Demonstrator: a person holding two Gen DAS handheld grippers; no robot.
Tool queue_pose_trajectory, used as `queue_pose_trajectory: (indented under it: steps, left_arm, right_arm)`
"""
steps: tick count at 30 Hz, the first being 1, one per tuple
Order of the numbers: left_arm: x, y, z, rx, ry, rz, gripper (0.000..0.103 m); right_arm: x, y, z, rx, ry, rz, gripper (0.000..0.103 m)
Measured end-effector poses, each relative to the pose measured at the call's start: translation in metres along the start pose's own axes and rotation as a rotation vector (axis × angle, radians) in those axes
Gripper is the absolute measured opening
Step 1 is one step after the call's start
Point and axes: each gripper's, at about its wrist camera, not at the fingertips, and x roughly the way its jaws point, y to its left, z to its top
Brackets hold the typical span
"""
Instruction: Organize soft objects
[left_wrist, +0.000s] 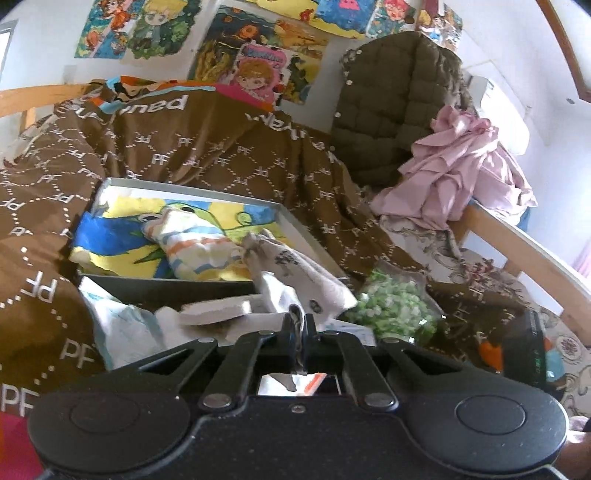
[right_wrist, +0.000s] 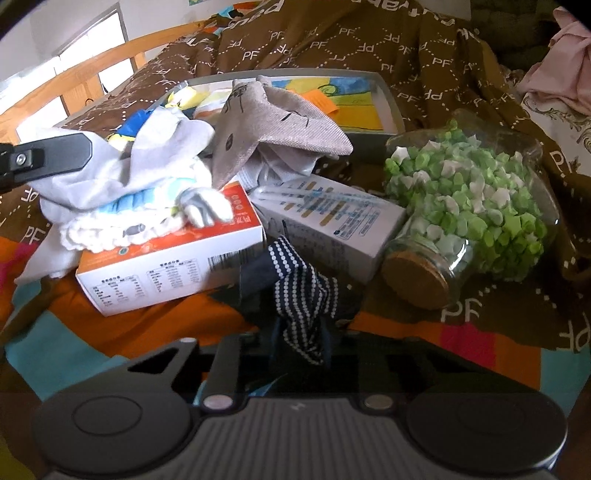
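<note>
Nearest in the right wrist view, the right gripper (right_wrist: 301, 332) is clenched on a navy sock (right_wrist: 301, 291) of ribbed knit with white dotted stripes, bunched and limp between the fingers; the fingertips themselves are hidden by the fabric; just beyond it, an orange-and-white carton (right_wrist: 166, 266) lies flat on a bright patchwork blanket (right_wrist: 399, 328), and a white carton (right_wrist: 332, 225) lies angled just beside it; a heap of white socks (right_wrist: 122, 195), soft and crinkled, is draped over the orange carton; a glass jar (right_wrist: 472, 206) with a cork stopper, filled with green and white paper stars, lies on its side to the right, touching the white carton.

In the left wrist view, the left gripper (left_wrist: 301, 328) is closed tight on the edge of a beige linen pouch (left_wrist: 295, 273), coarse in weave and printed with dark marks; the pouch rises from the fingers toward the near wall of a shallow grey tray (left_wrist: 295, 225); inside the tray a striped pastel cloth (left_wrist: 192, 243) lies on a yellow-and-blue cloth; little free room is left between tray, cartons and jar; a brown quilt (left_wrist: 221, 147) with a dotted lattice is spread behind; farther off, an olive quilted jacket (left_wrist: 388, 99) and crumpled pink fabric (left_wrist: 458, 166) are heaped by the wooden bed rail, its ends cut off by the frame.
</note>
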Motion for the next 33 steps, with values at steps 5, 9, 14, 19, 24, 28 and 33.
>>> queue_pose_trajectory:
  steps: [5,9,14,19,24,28,33]
  left_arm:
    - [-0.002,-0.018,-0.007,0.024,0.013,-0.044,0.002]
    - [-0.004,-0.025,-0.017,-0.041,0.044,-0.070,0.002]
    - [-0.009,-0.038,-0.029,-0.043,0.078,-0.059,0.002]
    - [-0.019,-0.041,-0.028,-0.095,0.068,-0.048,0.002]
    - [-0.033,-0.046,-0.021,-0.142,0.027,-0.034,0.002]
    - [-0.044,-0.055,-0.015,-0.145,-0.015,-0.019,0.001]
    - [-0.057,-0.063,-0.009,-0.195,-0.060,-0.010,0.001]
  right_arm:
    - [-0.006,-0.012,0.001,0.103,0.011,0.075,0.006]
    - [-0.013,-0.019,-0.003,0.158,0.020,0.127,0.004]
    - [-0.029,-0.023,-0.006,0.187,-0.021,0.160,0.004]
    - [-0.052,-0.026,-0.005,0.194,-0.120,0.201,0.004]
    - [-0.076,-0.026,-0.003,0.183,-0.237,0.243,0.004]
    - [-0.095,-0.025,-0.004,0.179,-0.330,0.277,0.004]
    - [-0.113,-0.028,-0.004,0.182,-0.427,0.313,0.004]
